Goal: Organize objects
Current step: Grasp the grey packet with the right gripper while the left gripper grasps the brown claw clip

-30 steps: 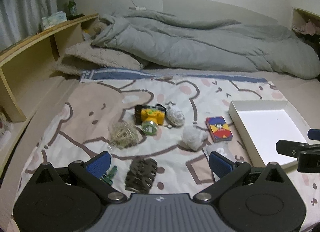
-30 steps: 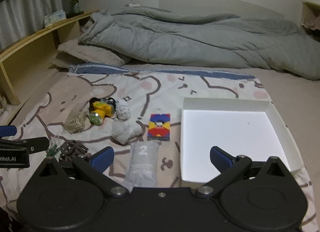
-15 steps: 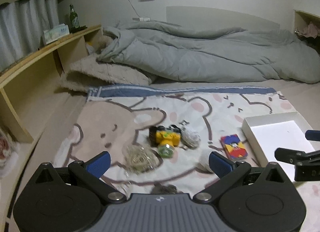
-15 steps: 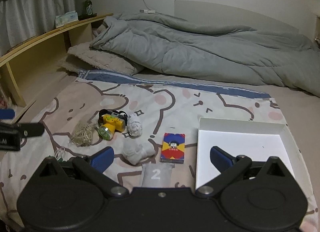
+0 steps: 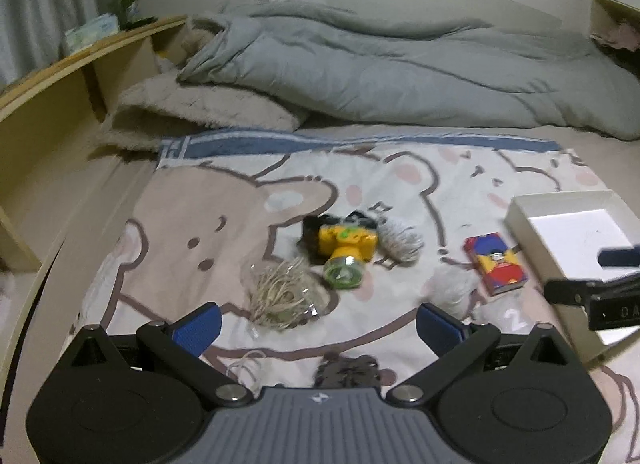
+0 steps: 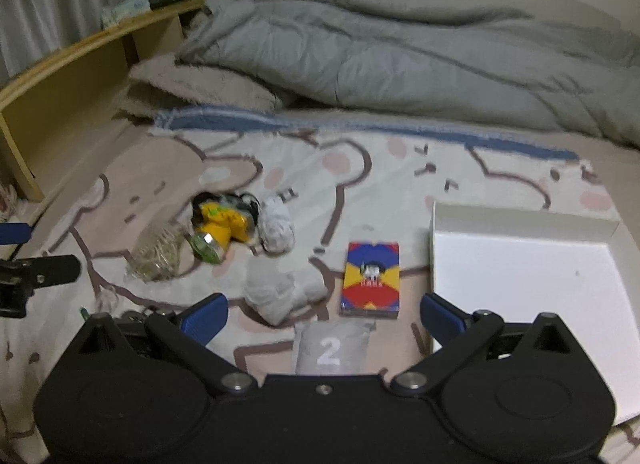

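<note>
— What could go wrong here?

— Both claws hang above the bed with their jaws apart and nothing between them. The left claw is over the bundle of straw-coloured string, and the right claw is over the grey pouch marked "2". The small things lie close together on a soft blanket. A claw that goes down for the yellow headlamp may also catch the ball of yarn touching it at 3 o'clock, or pinch the cloth.

— And the card box?

— The card box lies flat, just beside the white tray, at its 9 o'clock. In the right view its long axis runs from 12 to 6 o'clock, along the tray's near wall. The tray looks empty, so probably nothing is sorted yet.
</note>
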Demonstrator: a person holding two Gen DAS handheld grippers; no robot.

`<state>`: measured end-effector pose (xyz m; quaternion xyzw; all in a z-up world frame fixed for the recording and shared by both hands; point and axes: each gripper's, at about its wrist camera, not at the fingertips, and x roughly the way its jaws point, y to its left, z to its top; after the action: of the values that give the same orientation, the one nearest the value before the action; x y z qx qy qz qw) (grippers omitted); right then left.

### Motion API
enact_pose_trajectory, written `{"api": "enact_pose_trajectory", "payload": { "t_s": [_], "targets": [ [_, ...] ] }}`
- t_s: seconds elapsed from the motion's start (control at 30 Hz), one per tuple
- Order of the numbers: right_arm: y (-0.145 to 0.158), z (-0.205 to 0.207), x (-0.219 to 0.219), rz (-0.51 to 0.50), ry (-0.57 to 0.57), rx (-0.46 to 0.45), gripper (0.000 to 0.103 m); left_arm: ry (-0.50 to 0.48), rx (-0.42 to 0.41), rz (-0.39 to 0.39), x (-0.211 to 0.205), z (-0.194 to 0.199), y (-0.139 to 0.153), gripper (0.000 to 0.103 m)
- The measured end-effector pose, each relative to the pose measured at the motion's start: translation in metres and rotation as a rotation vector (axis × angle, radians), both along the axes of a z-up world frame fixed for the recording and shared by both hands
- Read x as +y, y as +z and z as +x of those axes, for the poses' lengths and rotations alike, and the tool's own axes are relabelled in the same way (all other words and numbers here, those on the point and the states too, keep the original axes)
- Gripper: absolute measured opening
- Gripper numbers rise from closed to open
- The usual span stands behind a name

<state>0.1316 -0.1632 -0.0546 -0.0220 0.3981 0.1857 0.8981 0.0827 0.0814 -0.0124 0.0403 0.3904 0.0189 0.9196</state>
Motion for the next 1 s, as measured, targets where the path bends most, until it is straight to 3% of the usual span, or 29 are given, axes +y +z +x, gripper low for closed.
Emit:
{"api": "enact_pose_trajectory", "payload": {
  "t_s": [0.27,0.47,0.77,1.0],
  "targets": [
    [-0.048,0.012,0.005,0.011,0.032,0.203,0.103,0.007,0.063,-0.006,0.005,0.009,-0.024,0.102],
    [-0.071,0.015,0.012,-0.023,0.012,0.289,0.098,0.022,0.19,0.048,0.0,0.017,-0.051,0.101],
    [-0.094,0.03,0.009,0.011,-0.09,0.422,0.095,-0.093,0.29,-0.001,-0.004,0.03,-0.072,0.071],
    [-0.097,0.03,0.013,-0.024,-0.082,0.414,0.094,-0.149,0.344,0.014,-0.01,0.036,-0.086,0.062]
  ]
}}
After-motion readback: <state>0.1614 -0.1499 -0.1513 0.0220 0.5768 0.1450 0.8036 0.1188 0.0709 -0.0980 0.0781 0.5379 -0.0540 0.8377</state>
